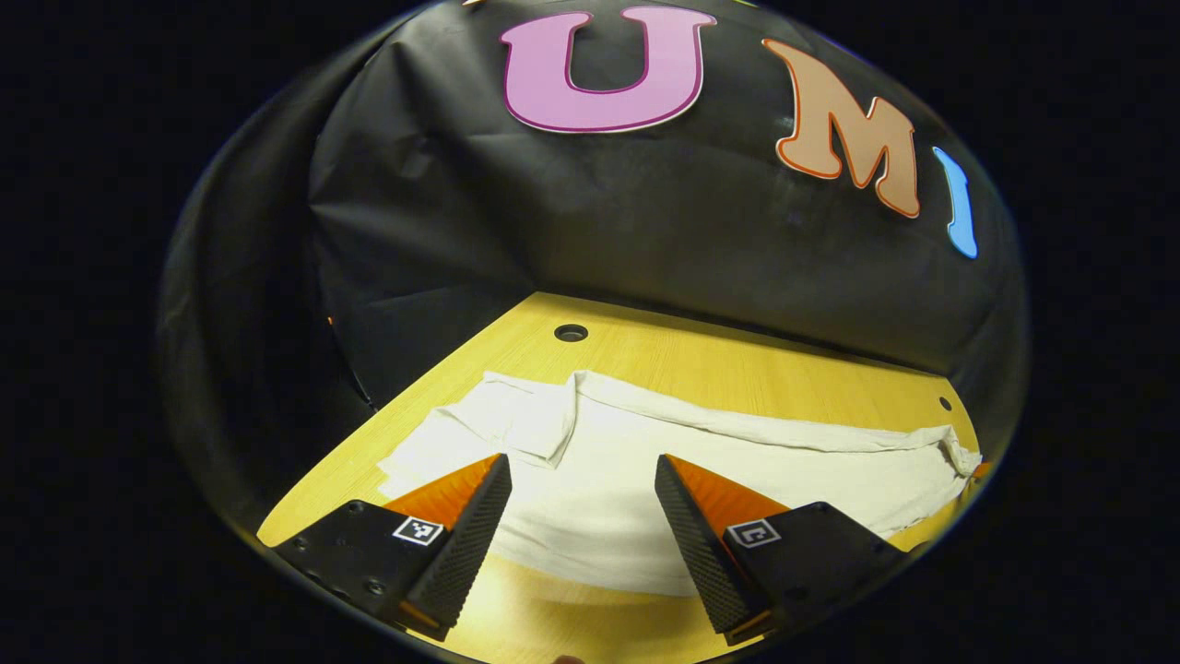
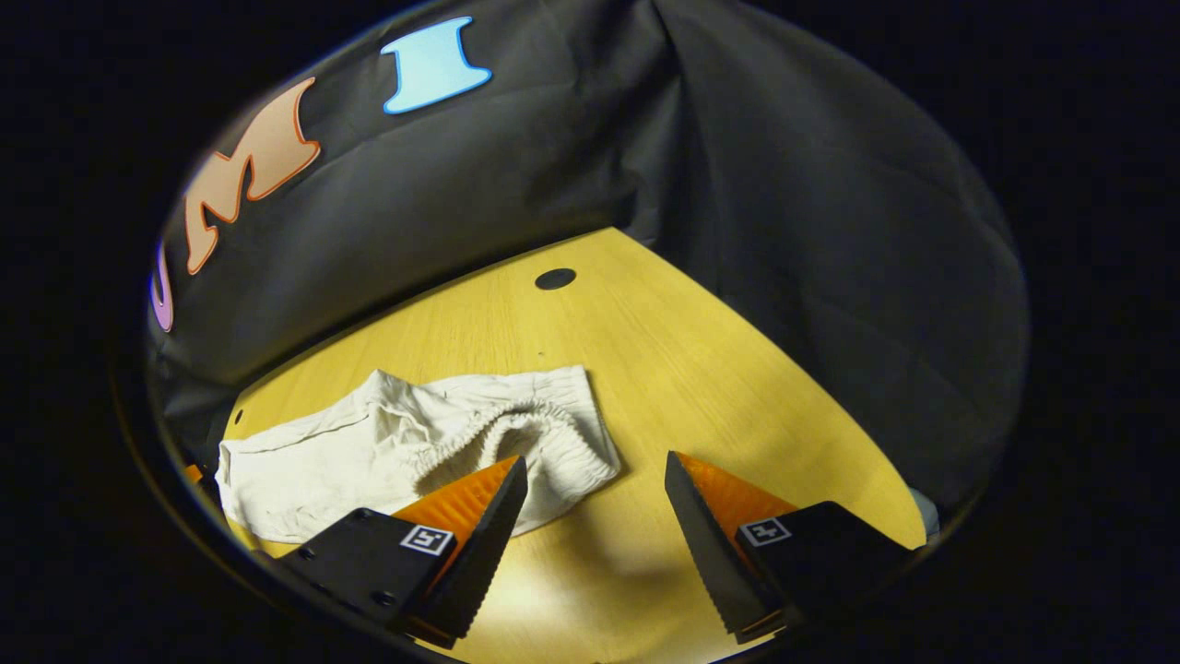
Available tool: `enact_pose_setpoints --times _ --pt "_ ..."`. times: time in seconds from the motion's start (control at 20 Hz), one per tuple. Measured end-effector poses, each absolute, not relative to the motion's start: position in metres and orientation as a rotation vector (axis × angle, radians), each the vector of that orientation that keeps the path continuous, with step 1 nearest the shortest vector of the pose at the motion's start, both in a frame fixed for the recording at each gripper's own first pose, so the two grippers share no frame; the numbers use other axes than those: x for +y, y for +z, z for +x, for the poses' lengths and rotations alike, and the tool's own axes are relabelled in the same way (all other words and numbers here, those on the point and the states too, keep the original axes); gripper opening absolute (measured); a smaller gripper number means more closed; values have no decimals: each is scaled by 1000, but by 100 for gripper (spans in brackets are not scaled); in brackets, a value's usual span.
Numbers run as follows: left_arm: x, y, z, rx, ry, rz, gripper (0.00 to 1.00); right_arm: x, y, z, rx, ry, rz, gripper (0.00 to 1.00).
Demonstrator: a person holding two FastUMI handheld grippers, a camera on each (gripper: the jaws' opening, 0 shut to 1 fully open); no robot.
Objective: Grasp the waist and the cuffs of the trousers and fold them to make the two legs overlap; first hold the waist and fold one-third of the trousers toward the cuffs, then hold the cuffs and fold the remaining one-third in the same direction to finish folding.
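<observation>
We see the left gripper (image 1: 583, 484) with jaws wide, hovering above the trousers (image 1: 645, 470), holding nothing. The right gripper (image 2: 595, 484) likewise has jaws wide, beside the elastic waist (image 2: 544, 429). The trousers lie rumpled on the bench (image 2: 701, 369); cloth wall (image 2: 737, 184) behind.

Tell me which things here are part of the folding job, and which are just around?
Part of the job:
trousers
elastic waist
left tongs, open
right tongs, open

Just around:
wooden table
round table hole
</observation>
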State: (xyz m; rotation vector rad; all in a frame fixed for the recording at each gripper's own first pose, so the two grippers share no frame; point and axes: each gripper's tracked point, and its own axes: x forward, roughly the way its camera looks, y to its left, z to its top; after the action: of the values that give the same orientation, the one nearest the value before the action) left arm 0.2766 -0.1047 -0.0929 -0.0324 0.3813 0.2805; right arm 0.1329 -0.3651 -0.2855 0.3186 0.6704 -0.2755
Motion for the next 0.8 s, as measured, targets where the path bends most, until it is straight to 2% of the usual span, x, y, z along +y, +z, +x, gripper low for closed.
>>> enact_pose_setpoints --times 0.05,0.15,0.2,0.25,0.3,0.35,0.7,0.8 --pt "-108 -92 273 378 283 -29 95 -363 -288 136 673 -266 332 90" --pt "-114 -91 268 376 289 -21 95 -358 -290 140 673 -245 344 95" --pt "-120 -91 263 373 289 -22 95 -354 -293 143 674 -229 341 81" --pt "-124 -91 260 376 288 -19 95 -353 -297 143 680 -224 322 84" --pt "-128 -91 254 377 289 -9 95 -356 -301 142 689 -223 296 77" --pt "-132 -91 252 375 287 2 95 -358 -303 142 694 -221 287 75" --pt "-153 -98 241 379 269 -20 95 -353 -280 149 616 -206 245 17" --pt "-154 -96 239 370 264 -29 95 -350 -275 152 612 -204 205 17"
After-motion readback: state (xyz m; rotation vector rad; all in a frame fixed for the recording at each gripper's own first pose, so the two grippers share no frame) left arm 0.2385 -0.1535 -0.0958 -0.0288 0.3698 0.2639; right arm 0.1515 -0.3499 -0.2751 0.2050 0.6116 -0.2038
